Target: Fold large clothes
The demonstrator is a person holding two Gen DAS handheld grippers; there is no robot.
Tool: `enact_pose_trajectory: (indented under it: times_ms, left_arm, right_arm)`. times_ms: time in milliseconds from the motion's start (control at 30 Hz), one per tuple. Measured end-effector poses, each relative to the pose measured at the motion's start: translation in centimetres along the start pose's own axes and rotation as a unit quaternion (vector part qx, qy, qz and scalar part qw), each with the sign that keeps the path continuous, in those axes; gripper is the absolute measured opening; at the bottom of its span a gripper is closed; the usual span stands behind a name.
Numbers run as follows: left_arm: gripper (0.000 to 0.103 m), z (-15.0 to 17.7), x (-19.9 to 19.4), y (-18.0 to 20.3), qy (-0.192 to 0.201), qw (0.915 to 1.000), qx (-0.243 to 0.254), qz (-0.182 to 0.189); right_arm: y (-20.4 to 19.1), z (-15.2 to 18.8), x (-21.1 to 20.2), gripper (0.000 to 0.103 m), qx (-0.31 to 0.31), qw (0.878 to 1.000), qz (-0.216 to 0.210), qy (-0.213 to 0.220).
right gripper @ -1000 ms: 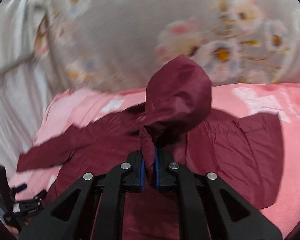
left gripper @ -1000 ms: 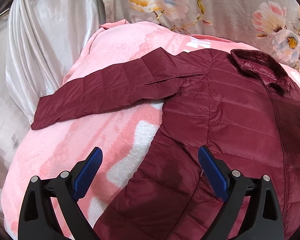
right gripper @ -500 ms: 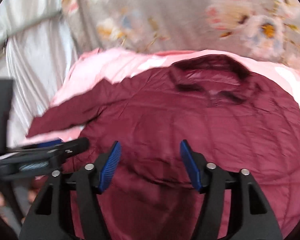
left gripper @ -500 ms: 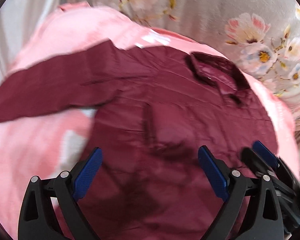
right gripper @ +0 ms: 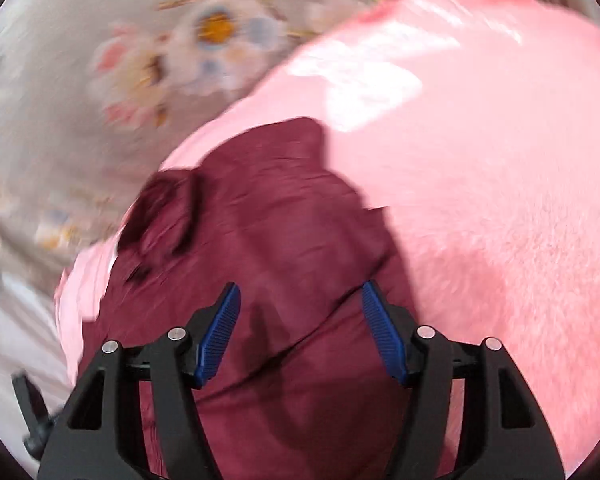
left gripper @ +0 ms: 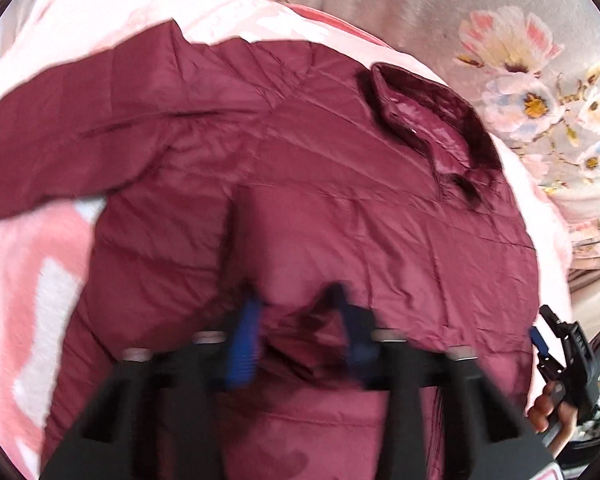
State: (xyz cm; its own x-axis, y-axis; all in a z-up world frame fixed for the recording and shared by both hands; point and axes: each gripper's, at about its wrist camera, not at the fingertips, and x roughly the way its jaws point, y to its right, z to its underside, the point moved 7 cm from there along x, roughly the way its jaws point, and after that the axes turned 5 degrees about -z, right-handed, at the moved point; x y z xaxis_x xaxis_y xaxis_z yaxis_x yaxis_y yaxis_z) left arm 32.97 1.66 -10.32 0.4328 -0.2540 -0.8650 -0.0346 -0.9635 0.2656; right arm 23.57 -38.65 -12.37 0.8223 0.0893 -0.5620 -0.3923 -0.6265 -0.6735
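A maroon puffer jacket lies front up on a pink blanket, its collar at the upper right and one sleeve stretched out to the left. My left gripper is low over the jacket's middle, its blue pads blurred and half closed around a raised fold of fabric. My right gripper is open above the jacket's right side, with nothing between the pads. It also shows in the left wrist view at the right edge.
A grey floral bedspread lies behind the blanket. The pink blanket spreads wide to the right of the jacket. A white cloth lies at the far left.
My right gripper let go of the maroon fabric, opened and swung to the right. My left gripper moved over the jacket's body and its pads have come closer together.
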Motion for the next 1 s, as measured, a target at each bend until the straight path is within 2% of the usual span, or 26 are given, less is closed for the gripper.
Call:
enact_pose_trajectory:
  times_ms: [33, 100, 133, 233, 333, 433, 500, 600, 667, 767, 833, 867, 900, 933, 1000]
  left_arm:
    - [0.004, -0.2, -0.1, -0.1, 0.005, 1.0000, 0.005, -0.005]
    - [0.001, -0.7, -0.6, -0.1, 0.017, 0.9997, 0.018, -0.005]
    - [0.001, -0.9, -0.8, -0.1, 0.025, 0.9993, 0.026, -0.010]
    - [0.001, -1.2, -1.7, 0.1, 0.055, 0.9967, 0.051, -0.029]
    - [0.000, -1.3, -1.5, 0.2, 0.074, 0.9932, 0.072, -0.053]
    - [0.000, -0.9, 0.4, 0.4, 0.070, 0.9909, 0.090, -0.071]
    - [0.001, -0.5, 1.8, 0.4, 0.059, 0.9905, 0.098, -0.076]
    - [0.002, -0.2, 2.8, 0.4, 0.065, 0.9874, 0.111, -0.092]
    - [0.004, -0.1, 2.8, 0.5, 0.067, 0.9854, 0.118, -0.103]
    - [0.014, -0.3, 1.6, -0.2, 0.069, 0.9821, 0.124, -0.124]
    - [0.016, -0.4, -0.4, -0.7, 0.086, 0.9794, 0.127, -0.131]
    - [0.025, -0.7, -1.5, -1.1, 0.101, 0.9768, 0.127, -0.140]
    - [0.040, -1.3, -3.1, -1.3, 0.123, 0.9728, 0.125, -0.151]
    - [0.045, -1.8, -4.3, -1.2, 0.139, 0.9706, 0.123, -0.153]
    - [0.048, -2.7, -6.0, 0.2, 0.156, 0.9703, 0.126, -0.136]
  right_arm:
    - [0.3, -0.3, 0.5, 0.048, 0.009, 1.000, -0.001, 0.001]
    - [0.5, -1.1, 1.2, 0.024, 0.016, 1.000, -0.006, 0.002]
    - [0.5, -1.4, 1.1, 0.003, 0.015, 1.000, -0.013, 0.003]
    - [-1.6, -1.9, -1.2, 0.001, -0.026, 0.998, -0.037, 0.044]
    - [-3.6, -1.6, -2.6, 0.000, -0.098, 0.993, -0.014, 0.070]
    - [-2.5, -1.0, -0.7, 0.000, -0.140, 0.987, 0.060, 0.048]
    - [-1.3, -0.4, 0.7, 0.000, -0.146, 0.985, 0.090, 0.022]
    - [0.1, 0.2, 1.9, 0.000, -0.138, 0.985, 0.099, -0.006]
    - [-0.2, 0.1, 2.0, 0.000, -0.156, 0.981, 0.119, -0.011]
    - [-0.9, 0.5, 0.7, 0.007, -0.178, 0.971, 0.159, -0.009]
    - [-2.3, 0.4, -1.5, 0.011, -0.190, 0.967, 0.168, 0.016]
    - [-3.6, 0.4, -2.6, 0.014, -0.205, 0.964, 0.164, 0.034]
    - [-5.1, 0.6, -3.2, 0.014, -0.219, 0.963, 0.154, 0.042]
    - [-6.5, 0.9, -3.5, 0.015, -0.232, 0.961, 0.141, 0.046]
    - [-9.7, 1.9, -3.1, 0.015, -0.256, 0.960, 0.108, 0.040]
